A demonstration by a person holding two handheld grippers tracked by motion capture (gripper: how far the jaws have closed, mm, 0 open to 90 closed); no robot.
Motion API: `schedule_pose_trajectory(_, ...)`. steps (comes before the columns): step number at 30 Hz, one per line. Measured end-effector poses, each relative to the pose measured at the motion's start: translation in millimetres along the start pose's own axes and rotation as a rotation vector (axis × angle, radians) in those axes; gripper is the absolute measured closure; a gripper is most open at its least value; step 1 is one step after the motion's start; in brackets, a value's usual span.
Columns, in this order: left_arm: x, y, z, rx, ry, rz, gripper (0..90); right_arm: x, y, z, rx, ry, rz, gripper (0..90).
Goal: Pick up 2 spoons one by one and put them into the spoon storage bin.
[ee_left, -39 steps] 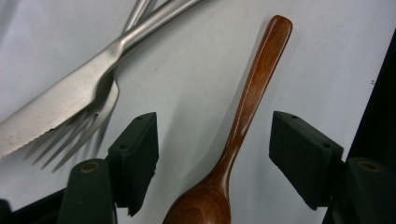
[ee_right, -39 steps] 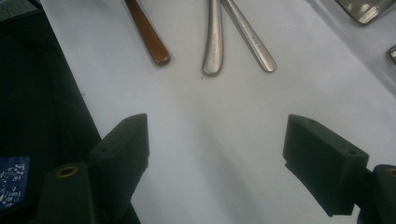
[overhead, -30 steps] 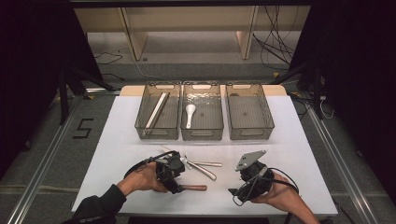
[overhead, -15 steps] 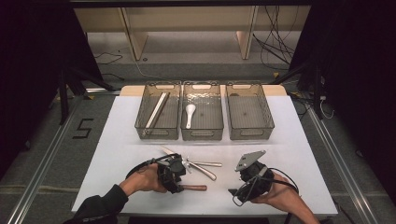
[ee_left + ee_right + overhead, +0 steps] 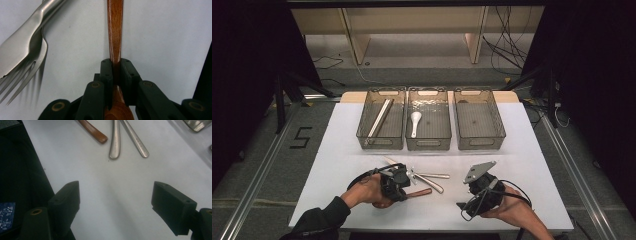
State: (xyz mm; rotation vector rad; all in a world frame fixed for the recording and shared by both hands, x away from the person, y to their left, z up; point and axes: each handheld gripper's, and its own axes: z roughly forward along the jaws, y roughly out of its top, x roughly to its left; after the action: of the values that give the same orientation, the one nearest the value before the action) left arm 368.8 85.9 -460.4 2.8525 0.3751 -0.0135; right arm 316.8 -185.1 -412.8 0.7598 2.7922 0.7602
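The left claw (image 5: pixel 113 72), its jaws just closing, is clamping the wooden spoon (image 5: pixel 115 32) lying on the near surface (image 5: pixel 342 165), handle pointing right toward the idle, spread-apart right claw (image 5: pixel 115 202)

Three clear plastic bins stand side by side along the far half of the white table (image 5: pixel 337 145). The left bin (image 5: pixel 362 131) holds pale wooden chopsticks (image 5: pixel 380 118) lying lengthwise. The middle bin (image 5: pixel 445 132) holds a white ceramic spoon (image 5: pixel 415 122), bowl towards the far end. The right bin (image 5: pixel 497 125) stands just beside it. Near the table's front, a steel fork (image 5: pixel 27 62) lies under another steel utensil (image 5: pixel 22 47), with two steel handles (image 5: pixel 125 137) crossing nearby.
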Motion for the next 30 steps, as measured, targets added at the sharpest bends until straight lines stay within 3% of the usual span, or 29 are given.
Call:
schedule_pose_trajectory(7,0.4,0.1,-0.5,0.0,-0.002,-0.022,81.5,0.3,0.1,-0.4,-0.004,-0.001,0.015,24.0)
schedule_pose_trajectory(15,7.7,-2.3,-10.6,-0.041,-0.016,-0.067,81.7,0.2,0.1,-0.6,-0.006,0.0,0.014,24.0)
schedule_pose_trajectory(20,11.9,-3.3,-19.7,-0.087,-0.025,-0.107,81.6,0.0,0.1,-0.5,-0.005,-0.001,0.013,24.0)
schedule_pose_trajectory(30,24.1,1.3,-43.6,-0.206,0.008,-0.163,81.5,-0.9,-0.2,1.0,-0.001,0.0,0.019,23.9)
